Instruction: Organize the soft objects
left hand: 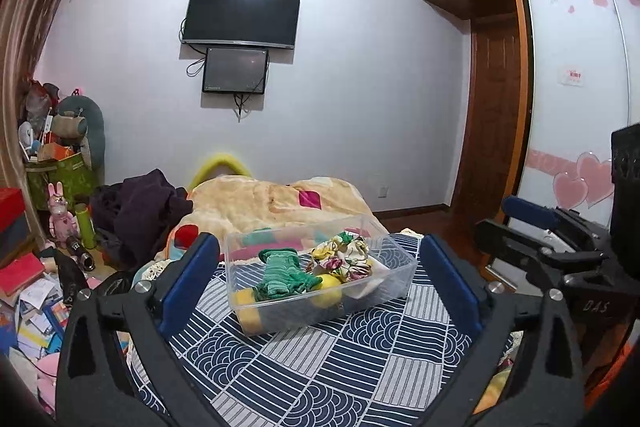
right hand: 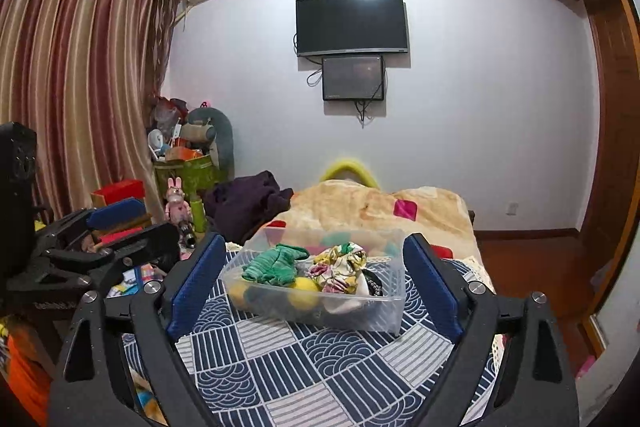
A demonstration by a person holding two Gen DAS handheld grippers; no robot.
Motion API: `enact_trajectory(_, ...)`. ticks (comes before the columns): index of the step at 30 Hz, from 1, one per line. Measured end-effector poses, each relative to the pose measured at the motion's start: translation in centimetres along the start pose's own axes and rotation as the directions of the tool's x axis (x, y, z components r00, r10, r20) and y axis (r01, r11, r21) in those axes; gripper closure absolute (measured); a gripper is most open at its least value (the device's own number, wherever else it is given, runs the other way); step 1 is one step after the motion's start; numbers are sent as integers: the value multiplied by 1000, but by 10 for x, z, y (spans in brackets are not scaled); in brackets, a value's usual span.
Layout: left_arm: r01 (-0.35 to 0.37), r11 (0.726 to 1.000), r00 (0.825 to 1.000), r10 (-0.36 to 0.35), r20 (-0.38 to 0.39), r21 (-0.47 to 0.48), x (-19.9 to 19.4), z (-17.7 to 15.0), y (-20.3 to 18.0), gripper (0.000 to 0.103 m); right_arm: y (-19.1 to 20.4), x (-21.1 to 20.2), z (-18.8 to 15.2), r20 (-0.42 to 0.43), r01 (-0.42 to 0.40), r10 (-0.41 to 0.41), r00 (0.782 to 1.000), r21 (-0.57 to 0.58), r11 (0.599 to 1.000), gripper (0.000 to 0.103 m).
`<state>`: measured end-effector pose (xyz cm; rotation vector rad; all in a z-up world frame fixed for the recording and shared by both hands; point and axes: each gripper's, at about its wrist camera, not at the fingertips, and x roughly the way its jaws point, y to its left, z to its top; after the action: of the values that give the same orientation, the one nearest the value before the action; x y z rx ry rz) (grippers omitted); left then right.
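A clear plastic box [left hand: 400, 277] [right hand: 390, 307] stands on a blue-and-white patterned cloth [left hand: 320, 367] [right hand: 320, 367]. In it lie a green knitted piece [left hand: 280, 273] [right hand: 270, 265], a floral scrunchie [left hand: 344, 255] [right hand: 340, 267], a yellow ball [left hand: 328, 289] [right hand: 305, 289] and other soft items. My left gripper [left hand: 320, 275] is open and empty, its blue pads either side of the box, short of it. My right gripper [right hand: 316, 275] is open and empty, also short of the box. Each gripper shows at the edge of the other's view, the right one [left hand: 536, 227] and the left one [right hand: 116, 227].
A beige blanket [left hand: 272, 203] [right hand: 372, 207] and a dark garment pile [left hand: 140, 211] [right hand: 248, 203] lie behind the box. Books and toys clutter the floor at left [left hand: 36, 295]. A wardrobe [left hand: 572, 75] stands at right, curtains [right hand: 72, 87] at left.
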<state>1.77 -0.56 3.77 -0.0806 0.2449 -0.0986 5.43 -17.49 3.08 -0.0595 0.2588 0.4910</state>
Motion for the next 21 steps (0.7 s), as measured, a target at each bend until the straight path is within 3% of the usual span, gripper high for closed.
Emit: enact_trajectory(21, -15, 1000, 1000, 15, -1, 6, 1, -9, -3, 0, 0, -8, -13, 1, 0, 0, 1000, 5, 1000, 7)
